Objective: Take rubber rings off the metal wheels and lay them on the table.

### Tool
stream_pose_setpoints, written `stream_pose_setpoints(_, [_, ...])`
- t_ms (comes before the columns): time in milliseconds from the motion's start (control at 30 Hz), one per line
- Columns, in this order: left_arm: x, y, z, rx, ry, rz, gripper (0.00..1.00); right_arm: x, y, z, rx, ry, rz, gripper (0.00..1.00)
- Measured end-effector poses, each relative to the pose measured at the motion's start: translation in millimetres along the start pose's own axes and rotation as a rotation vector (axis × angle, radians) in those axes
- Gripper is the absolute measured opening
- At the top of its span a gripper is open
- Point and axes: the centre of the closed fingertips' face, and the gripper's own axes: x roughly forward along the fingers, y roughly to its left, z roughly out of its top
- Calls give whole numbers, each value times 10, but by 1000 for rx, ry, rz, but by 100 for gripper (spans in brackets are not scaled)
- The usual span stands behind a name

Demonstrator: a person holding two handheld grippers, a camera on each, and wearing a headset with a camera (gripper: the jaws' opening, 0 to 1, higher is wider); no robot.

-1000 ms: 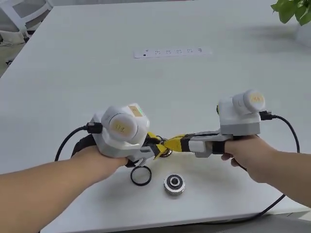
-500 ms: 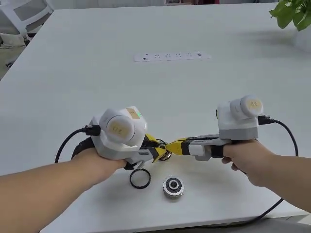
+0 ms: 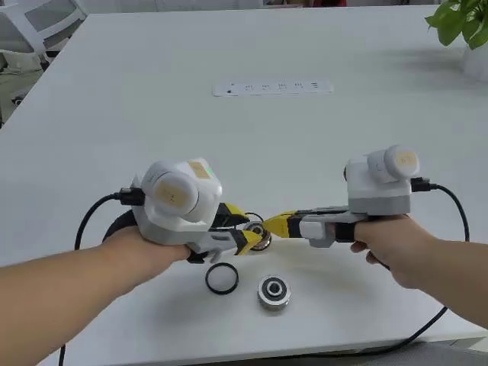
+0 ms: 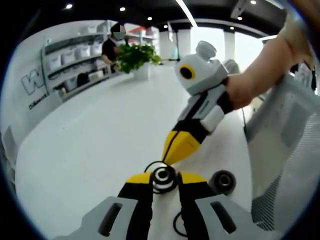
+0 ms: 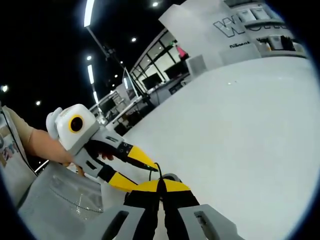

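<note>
My left gripper (image 3: 245,229) is shut on a small metal wheel (image 3: 260,237), held just above the white table (image 3: 305,145). In the left gripper view the wheel (image 4: 163,181) sits between the yellow jaws. My right gripper (image 3: 272,225) comes in from the right, shut on the thin black rubber ring (image 5: 157,172) of that wheel, which is pulled out into a loop (image 4: 150,165). A loose rubber ring (image 3: 222,277) lies flat on the table below the grippers. Beside it stands a second metal wheel (image 3: 273,290).
A white power strip (image 3: 272,88) lies far back on the table. A potted plant (image 3: 460,17) stands at the back right corner. Black cables trail from both grippers toward the near table edge. A white chair (image 3: 38,19) stands at the far left.
Both grippers have stayed joined at the wheel. My left gripper has drifted slightly left. The loose ring and the second wheel have not moved on the table.
</note>
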Motion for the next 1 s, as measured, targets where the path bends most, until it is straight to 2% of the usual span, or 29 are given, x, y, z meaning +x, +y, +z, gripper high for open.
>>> stream_pose_setpoints(367, [-225, -52, 85, -18, -45, -15, 31, -38, 168, 94, -1, -30, 30, 0])
stream_pose_setpoints(700, [-440, -76, 144, -56, -86, -12, 37, 10, 392, 95, -38, -6, 87, 0])
stream_pose_setpoints(900, [-549, -149, 107, -60, -84, -20, 42, 17, 467, 104, -35, -2, 105, 0])
stream_pose_setpoints(1000, [-615, -141, 101, -66, -91, -12, 43, 29, 502, 93, -34, 7, 111, 0])
